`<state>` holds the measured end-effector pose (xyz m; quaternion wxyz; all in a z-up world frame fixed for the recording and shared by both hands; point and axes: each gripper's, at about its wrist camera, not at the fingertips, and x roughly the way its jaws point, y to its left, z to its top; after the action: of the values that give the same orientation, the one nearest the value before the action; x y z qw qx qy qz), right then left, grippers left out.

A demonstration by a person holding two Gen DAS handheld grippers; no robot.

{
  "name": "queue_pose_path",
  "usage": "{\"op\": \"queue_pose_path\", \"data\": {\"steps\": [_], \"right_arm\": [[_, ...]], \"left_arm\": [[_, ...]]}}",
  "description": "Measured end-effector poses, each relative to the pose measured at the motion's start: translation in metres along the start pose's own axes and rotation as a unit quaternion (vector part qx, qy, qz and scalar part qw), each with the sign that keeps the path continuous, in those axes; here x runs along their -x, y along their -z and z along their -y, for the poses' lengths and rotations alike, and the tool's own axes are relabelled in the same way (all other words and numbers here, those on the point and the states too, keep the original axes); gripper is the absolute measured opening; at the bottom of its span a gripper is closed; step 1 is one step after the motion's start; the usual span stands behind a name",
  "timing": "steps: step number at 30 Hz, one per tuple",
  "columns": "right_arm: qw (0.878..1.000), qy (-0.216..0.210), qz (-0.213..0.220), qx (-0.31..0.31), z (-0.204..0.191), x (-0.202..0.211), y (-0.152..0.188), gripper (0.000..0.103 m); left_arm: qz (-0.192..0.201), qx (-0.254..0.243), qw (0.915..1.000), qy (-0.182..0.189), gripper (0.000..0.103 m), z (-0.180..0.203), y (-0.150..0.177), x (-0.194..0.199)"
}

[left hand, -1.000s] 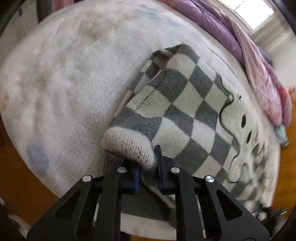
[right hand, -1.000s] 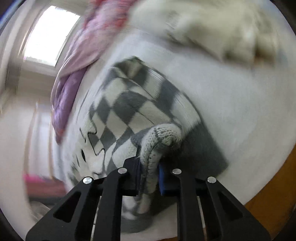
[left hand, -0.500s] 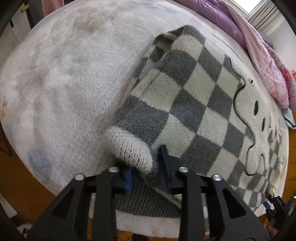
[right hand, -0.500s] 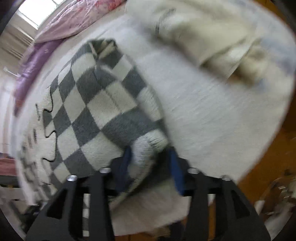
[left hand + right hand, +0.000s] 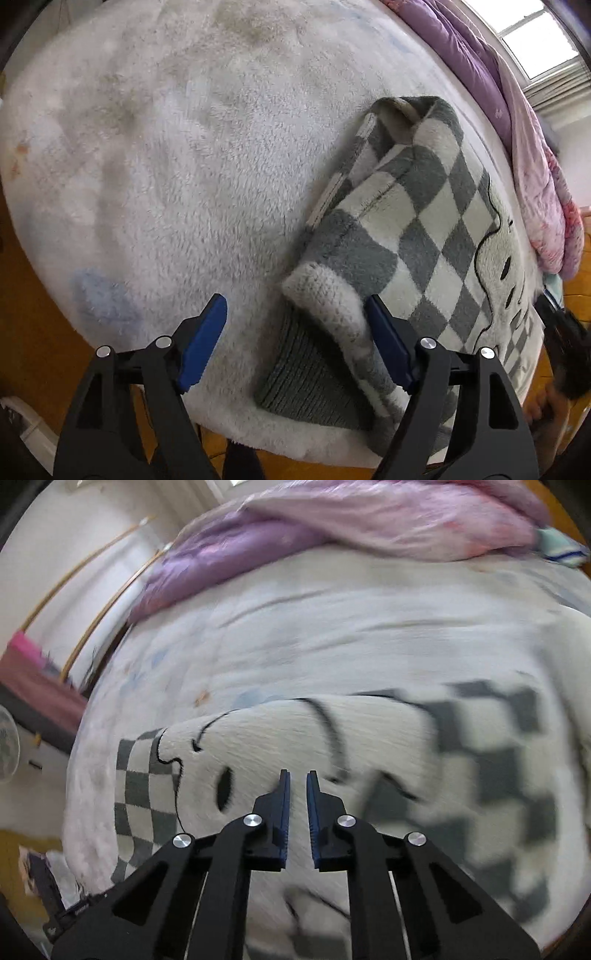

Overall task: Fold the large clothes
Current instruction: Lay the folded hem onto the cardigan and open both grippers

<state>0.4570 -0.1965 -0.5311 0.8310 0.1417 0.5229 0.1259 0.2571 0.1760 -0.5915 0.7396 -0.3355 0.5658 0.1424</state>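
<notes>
A grey-and-cream checkered sweater (image 5: pixel 417 221) with a cartoon face lies on the white fluffy bed cover (image 5: pixel 166 166). Its sleeve is folded over the body, and the cream cuff (image 5: pixel 325 295) rests near the grey ribbed hem (image 5: pixel 306 373). My left gripper (image 5: pixel 295 314) is wide open around the cuff, its jaws apart and touching nothing. In the right wrist view the sweater (image 5: pixel 369 768) is blurred. My right gripper (image 5: pixel 297 775) hovers over the cartoon face, its jaws nearly closed with a narrow gap and nothing between them.
A purple and pink quilt (image 5: pixel 517 122) lies bunched along the far side of the bed; it also shows in the right wrist view (image 5: pixel 332 528). The bed's near edge and the wooden floor (image 5: pixel 33 314) lie just below my left gripper.
Both grippers have let go of the sleeve cuffs. The left jaws opened wide and drew back a little. The right gripper swung away over the sweater's face and nearly closed.
</notes>
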Motion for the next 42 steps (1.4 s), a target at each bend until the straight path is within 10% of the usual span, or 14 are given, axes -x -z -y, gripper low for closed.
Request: {"op": "queue_pose_path", "data": {"steps": [12, 35, 42], "right_arm": [[0.999, 0.007, -0.049, 0.002, 0.004, -0.07, -0.005, 0.003], [0.996, 0.028, -0.068, -0.04, -0.005, -0.01, 0.177, 0.002], [0.998, 0.023, -0.057, -0.033, -0.012, -0.001, 0.173, 0.011]], "left_arm": [[-0.021, -0.006, 0.9997, -0.005, 0.088, -0.004, -0.004, -0.025], [-0.047, -0.002, 0.9981, 0.039, 0.085, -0.028, 0.043, -0.019], [-0.066, 0.005, 0.9955, 0.067, 0.052, -0.012, 0.049, -0.03]]}}
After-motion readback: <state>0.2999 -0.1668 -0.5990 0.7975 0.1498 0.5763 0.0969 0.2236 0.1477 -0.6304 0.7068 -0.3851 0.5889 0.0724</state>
